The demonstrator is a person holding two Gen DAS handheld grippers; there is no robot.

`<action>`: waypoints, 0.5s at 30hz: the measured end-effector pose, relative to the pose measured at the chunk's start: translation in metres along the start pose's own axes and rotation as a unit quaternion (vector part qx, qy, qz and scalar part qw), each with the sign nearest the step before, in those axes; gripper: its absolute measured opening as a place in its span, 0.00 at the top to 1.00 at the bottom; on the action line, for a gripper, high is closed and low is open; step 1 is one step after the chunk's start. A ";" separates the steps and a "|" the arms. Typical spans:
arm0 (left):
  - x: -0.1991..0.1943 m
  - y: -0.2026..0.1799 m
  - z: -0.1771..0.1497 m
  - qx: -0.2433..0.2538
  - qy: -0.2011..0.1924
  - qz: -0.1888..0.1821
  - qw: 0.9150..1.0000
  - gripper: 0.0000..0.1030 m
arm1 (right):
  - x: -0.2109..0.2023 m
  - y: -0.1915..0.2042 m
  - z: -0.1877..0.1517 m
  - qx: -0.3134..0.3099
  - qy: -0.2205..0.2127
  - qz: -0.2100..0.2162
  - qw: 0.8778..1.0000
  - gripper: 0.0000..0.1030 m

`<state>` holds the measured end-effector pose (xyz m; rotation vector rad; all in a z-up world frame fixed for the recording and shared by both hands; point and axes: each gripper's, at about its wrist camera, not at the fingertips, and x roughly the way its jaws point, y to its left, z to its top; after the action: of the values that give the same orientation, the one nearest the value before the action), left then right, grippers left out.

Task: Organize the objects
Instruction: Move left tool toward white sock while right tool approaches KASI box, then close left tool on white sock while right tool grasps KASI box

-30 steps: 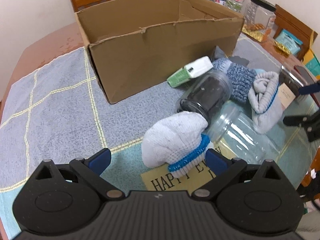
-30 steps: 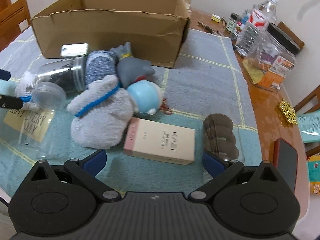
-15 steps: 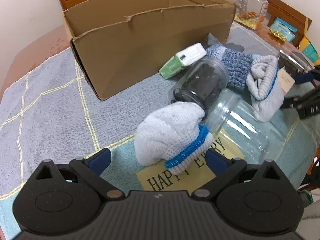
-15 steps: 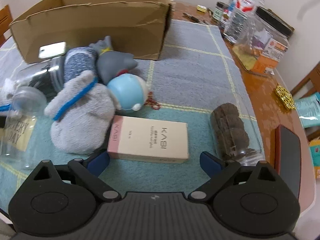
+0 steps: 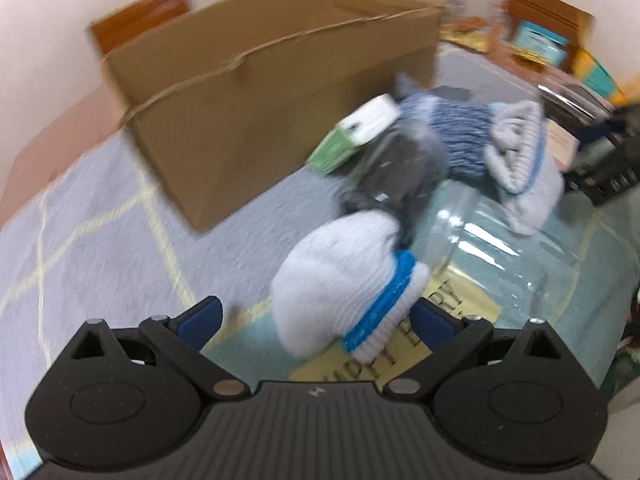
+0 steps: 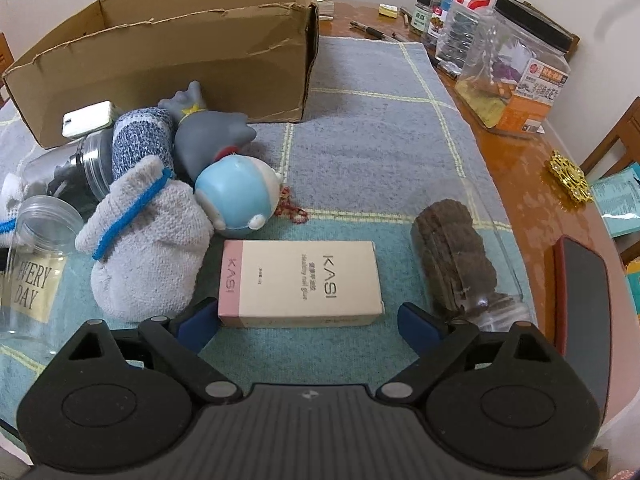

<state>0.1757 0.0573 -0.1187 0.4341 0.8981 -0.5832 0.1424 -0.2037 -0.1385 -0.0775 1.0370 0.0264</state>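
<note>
An open cardboard box [image 5: 272, 92] [image 6: 168, 56] stands at the back of the mat. My left gripper [image 5: 316, 320] is open, its jaws either side of a white sock roll with a blue band [image 5: 344, 284] that rests against a clear jar [image 5: 492, 264]. My right gripper [image 6: 304, 320] is open, its jaws either side of the near end of a cream and pink KASI box [image 6: 300, 282]. A grey sock bundle [image 6: 144, 240], a blue ball toy [image 6: 236, 192], a grey shark toy [image 6: 208, 132] and a blue knit roll [image 6: 140, 140] lie between.
A clear tube of brown discs [image 6: 456, 256] lies right of the KASI box. A dark-filled jar [image 6: 68, 168] and a white and green packet [image 6: 86, 120] lie by the box. A phone [image 6: 584, 300], bottles and a tub [image 6: 516, 76] crowd the table's right side.
Both grippers have moved forward. The white sock roll now sits between the left jaws, and the KASI box between the right jaws. The left view is blurred by motion.
</note>
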 end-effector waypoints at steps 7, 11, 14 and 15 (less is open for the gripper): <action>0.008 0.004 0.004 0.043 -0.014 -0.039 0.998 0.16 | 0.005 0.000 0.004 0.000 -0.005 0.004 1.000 0.06; 0.009 0.008 0.006 0.029 -0.015 -0.069 0.997 0.28 | 0.006 -0.001 0.005 0.007 -0.007 0.005 1.000 0.10; 0.008 0.008 0.005 0.027 -0.015 -0.072 0.997 0.31 | 0.005 -0.001 0.006 0.013 -0.008 0.008 1.000 0.16; 0.008 0.009 0.005 0.027 -0.015 -0.073 0.997 0.32 | 0.004 -0.001 0.006 0.015 -0.008 0.008 1.000 0.19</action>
<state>0.1880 0.0588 -0.1211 0.4097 0.8925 -0.7466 0.1500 -0.2042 -0.1393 -0.0421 1.0216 0.0255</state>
